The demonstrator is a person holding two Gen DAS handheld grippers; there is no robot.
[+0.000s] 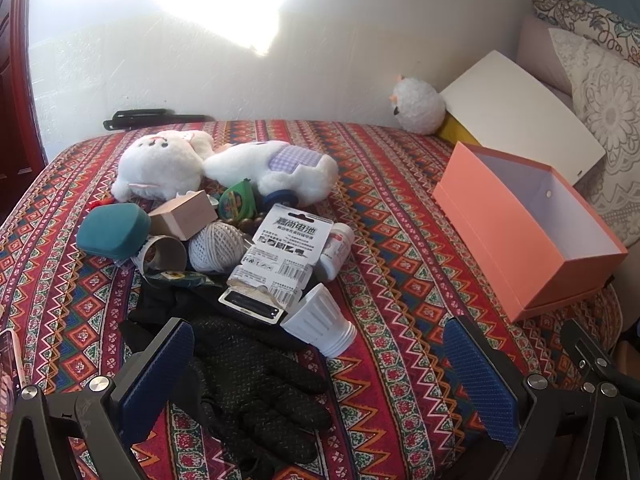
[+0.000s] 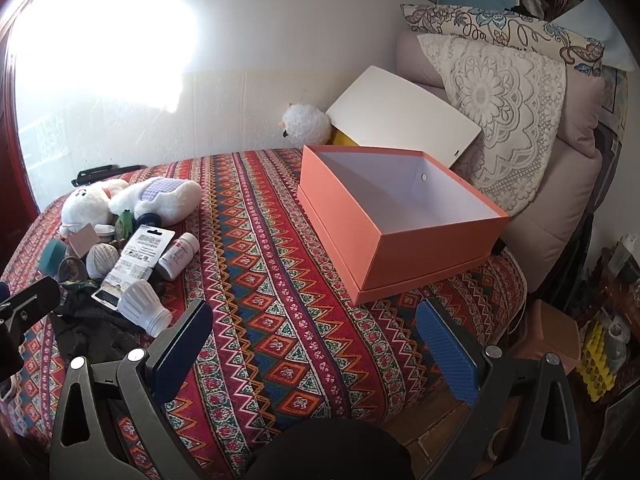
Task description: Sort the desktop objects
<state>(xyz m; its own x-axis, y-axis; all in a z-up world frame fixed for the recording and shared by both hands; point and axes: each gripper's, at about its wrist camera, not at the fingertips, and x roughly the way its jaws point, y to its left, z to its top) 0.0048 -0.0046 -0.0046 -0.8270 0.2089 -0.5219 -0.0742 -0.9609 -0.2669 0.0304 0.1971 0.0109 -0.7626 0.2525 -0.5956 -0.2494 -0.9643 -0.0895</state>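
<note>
left tool: my left tool (image 1: 316,364) hangs over the near end of the pile with its blue pads spread wide and nothing between them but the glove and cloth below.
right tool: my right tool (image 2: 314,344) is spread just as wide over bare patterned bedspread (image 2: 280,280), holding nothing.
pile: the clutter lies on the bed to the left of the box: a pair of black dotted knit gloves (image 1: 248,380) nearest me, then a white ribbed plastic bulb base (image 1: 320,320), a white battery blister card (image 1: 280,252), a white pill bottle (image 1: 338,250), a ball of cream twine (image 1: 214,246), a teal rounded case (image 1: 110,230), a small tan cardboard box (image 1: 186,216) and two white plush toys (image 1: 228,164) at the far end.
target: the open salmon-pink cardboard box (image 2: 396,224) sits well apart from the pile on the right, looks empty, so i judge sorting has not started.
key relation: the gloves lie straight ahead and just under my left tool, fingers pointing toward me and to the right, so the long axis runs roughly along the tool's own line; the bulb base lies just beyond, its narrow neck pointing right.
nearer arm: left for every piece of the pile; right is nearer the box.
next move, my guess: left drops onto the gloves or bulb base, turning the wrist to pinch across the short axis.
</note>
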